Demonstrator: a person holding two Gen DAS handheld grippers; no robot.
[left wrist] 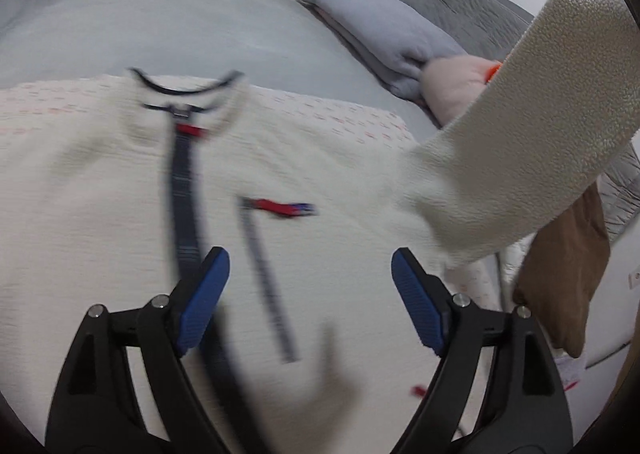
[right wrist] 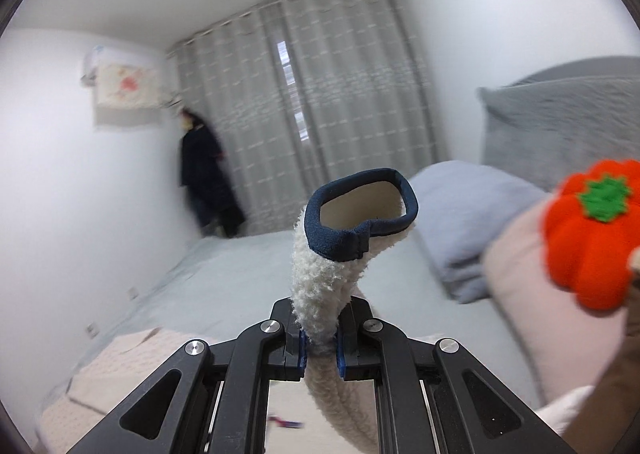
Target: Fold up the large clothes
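Risk first at left: left gripper (left wrist: 310, 294) spread wide over the cream fleece zip-neck pullover (left wrist: 120, 214) lying flat on the pale grey bed (left wrist: 160, 34), gripping nothing, so body free to drag. Further right, lifted cream sleeve (right wrist: 320, 286) pinched near navy cuff (right wrist: 360, 210) by right gripper (right wrist: 320, 346); could slip, or brush the orange plush pumpkin (right wrist: 592, 234).
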